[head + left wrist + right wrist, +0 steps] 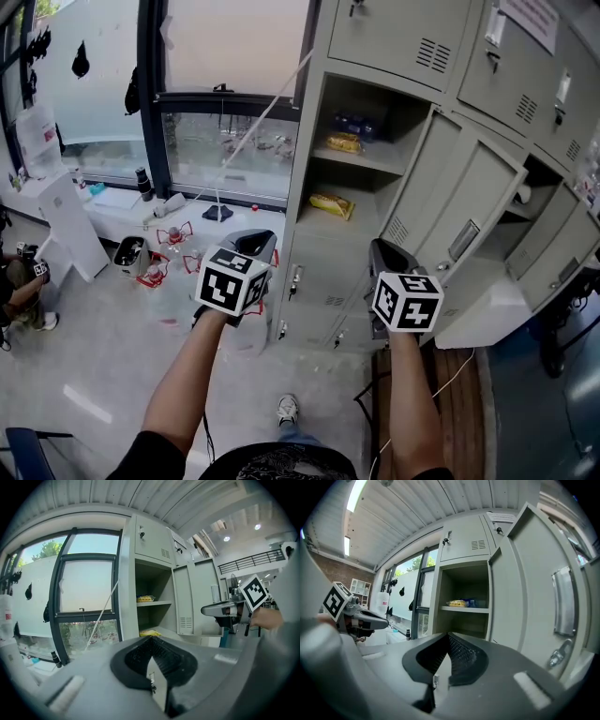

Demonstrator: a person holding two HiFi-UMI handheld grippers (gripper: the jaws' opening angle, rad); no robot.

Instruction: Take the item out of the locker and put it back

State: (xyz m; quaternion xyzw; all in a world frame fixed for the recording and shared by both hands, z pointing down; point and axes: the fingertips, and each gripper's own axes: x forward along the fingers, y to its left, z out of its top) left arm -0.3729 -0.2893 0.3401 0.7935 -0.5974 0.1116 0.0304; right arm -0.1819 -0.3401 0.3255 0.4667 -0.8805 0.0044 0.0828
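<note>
The grey locker [361,159] stands open, its door [469,202] swung out to the right. A yellow packet [343,142] and a dark blue item [353,122] lie on the upper shelf. Another yellow packet [332,205] lies on the locker floor. My left gripper [257,238] and right gripper [382,247] are held side by side in front of the locker, short of its opening. Both are shut and hold nothing. In the left gripper view the gripper [151,639] faces both packets [145,599]. In the right gripper view the gripper [449,634] faces the upper shelf packet [458,603].
Closed lockers [403,37] surround the open one. A window [225,141] with a low ledge of small objects is to the left. A person [19,281] crouches at the far left by a white board [70,225]. A wooden bench [459,403] runs along the right.
</note>
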